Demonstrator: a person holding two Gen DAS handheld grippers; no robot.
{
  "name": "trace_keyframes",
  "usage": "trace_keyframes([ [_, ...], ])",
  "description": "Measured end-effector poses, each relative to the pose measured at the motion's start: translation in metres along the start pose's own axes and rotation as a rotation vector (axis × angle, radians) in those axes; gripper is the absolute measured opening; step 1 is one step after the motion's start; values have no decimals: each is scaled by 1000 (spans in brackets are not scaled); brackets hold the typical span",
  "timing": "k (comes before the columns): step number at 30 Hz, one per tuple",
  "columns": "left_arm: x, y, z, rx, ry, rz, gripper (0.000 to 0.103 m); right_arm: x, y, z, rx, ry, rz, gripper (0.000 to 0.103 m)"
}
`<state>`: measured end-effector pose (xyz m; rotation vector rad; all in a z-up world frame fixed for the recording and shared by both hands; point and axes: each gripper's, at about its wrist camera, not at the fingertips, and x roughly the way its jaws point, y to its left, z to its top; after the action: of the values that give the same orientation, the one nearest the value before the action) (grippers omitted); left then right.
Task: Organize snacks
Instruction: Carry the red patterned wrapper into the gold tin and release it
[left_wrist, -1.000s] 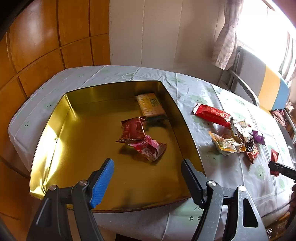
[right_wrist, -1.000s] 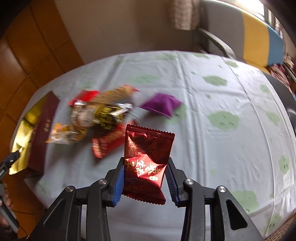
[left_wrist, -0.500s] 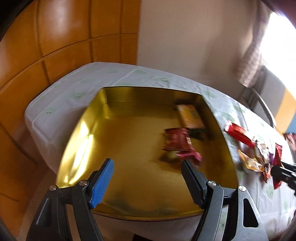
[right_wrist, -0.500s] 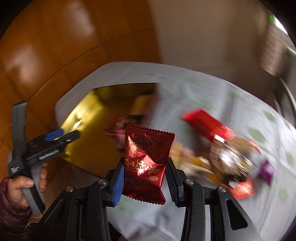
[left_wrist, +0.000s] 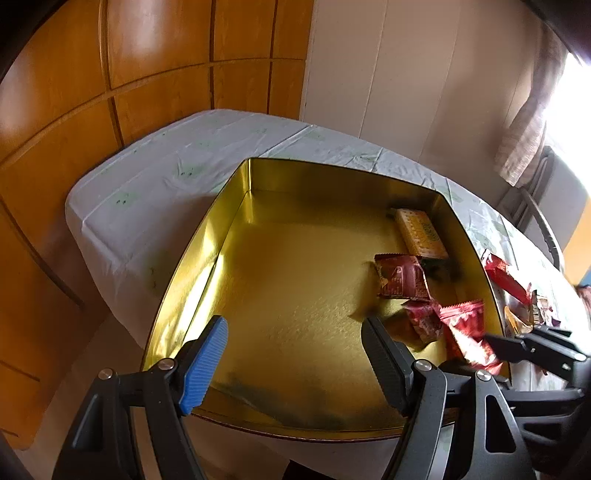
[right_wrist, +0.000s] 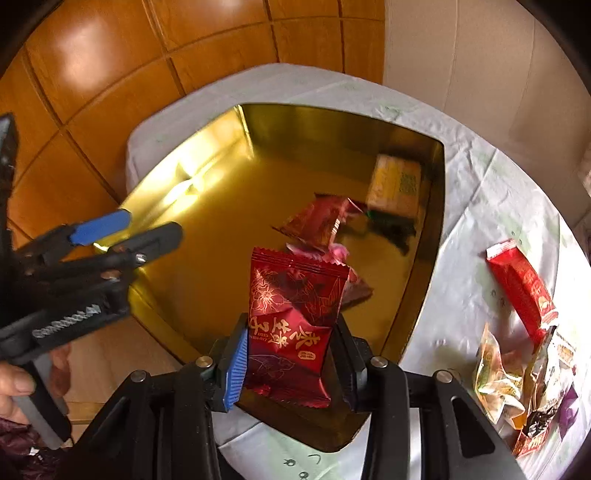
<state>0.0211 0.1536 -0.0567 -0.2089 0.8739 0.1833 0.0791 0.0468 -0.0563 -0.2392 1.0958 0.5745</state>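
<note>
Your right gripper (right_wrist: 291, 363) hangs over the near edge of the gold tin (right_wrist: 207, 177), with a dark red snack packet (right_wrist: 295, 321) printed in gold standing upright between its fingers. The jaws are opening at this moment, yet both pads are on the packet's sides, so it sits held above the tin's floor. In the left wrist view the same packet (left_wrist: 467, 332) shows at the tin's right side, with the right gripper's black finger reaching in from the right.

Your left gripper (left_wrist: 295, 363) points down into the tin from its near rim, its jaws a good way apart and nothing between them. In the right wrist view it (right_wrist: 125, 230) sits at the tin's left edge, and your left hand (right_wrist: 22, 384) wraps its handle.

Three snacks lie in the tin's far right part: a yellow cracker pack (left_wrist: 419, 232) against the right wall, a red-brown wrapper (left_wrist: 400, 277) just in front of it, and a pink-red packet (left_wrist: 423, 321) nearer to you.

On the pale tablecloth (right_wrist: 476, 206) right of the tin, a long red packet (right_wrist: 521, 288) lies apart from the tin wall, and beside it sits a loose heap of mixed wrappers (right_wrist: 517, 391), among them a purple one (right_wrist: 567, 410).
</note>
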Motion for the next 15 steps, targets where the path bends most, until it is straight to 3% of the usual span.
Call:
trace_keyframes([
  [8,0,-6,-4,18,8,-10,75,0,-1,-6,7,-8,-27,44],
  [15,-8,-15,-3,49,-11,-12,75,-37,-17,-16,86,-110,-19,45],
])
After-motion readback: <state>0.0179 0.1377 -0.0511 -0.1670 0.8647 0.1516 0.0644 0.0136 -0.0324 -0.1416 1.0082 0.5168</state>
